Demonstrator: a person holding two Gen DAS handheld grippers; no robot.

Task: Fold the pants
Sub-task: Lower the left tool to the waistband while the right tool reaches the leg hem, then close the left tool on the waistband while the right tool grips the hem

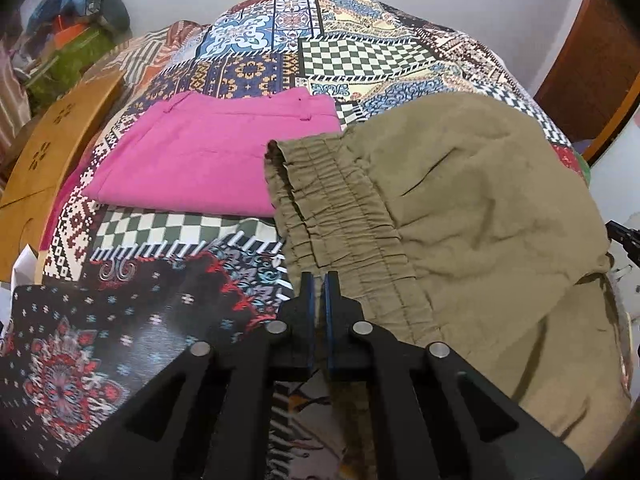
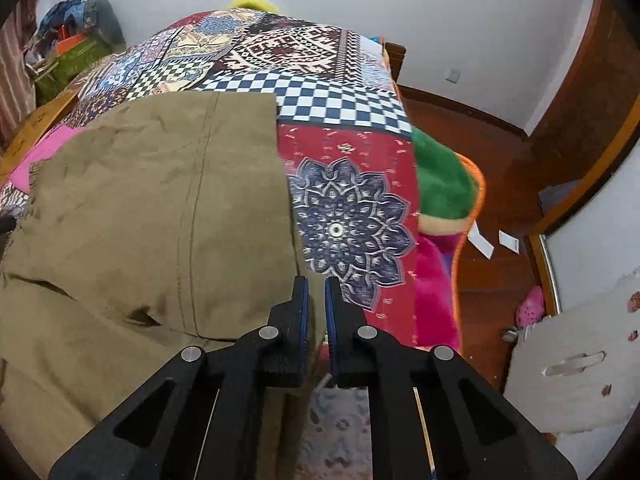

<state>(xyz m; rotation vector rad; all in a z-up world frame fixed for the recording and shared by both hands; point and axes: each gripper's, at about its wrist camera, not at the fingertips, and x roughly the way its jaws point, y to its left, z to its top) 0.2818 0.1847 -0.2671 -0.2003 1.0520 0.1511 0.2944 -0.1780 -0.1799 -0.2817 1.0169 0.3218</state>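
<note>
Khaki pants (image 1: 460, 208) pinched at near edge by both hand-held grippers, left (image 1: 319, 280), right (image 2: 316, 284); thin bite could slip, dragging waistband toward pink pants (image 1: 212, 156) at 10 o'clock.

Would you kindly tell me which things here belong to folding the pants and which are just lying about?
Belonging to the job:
- khaki pants
- left tool, shut at the elastic waistband
- right tool, shut at the pants' edge

Just lying about:
- folded pink pants
- patchwork bedspread
- green plush blanket
- pink clog
</note>
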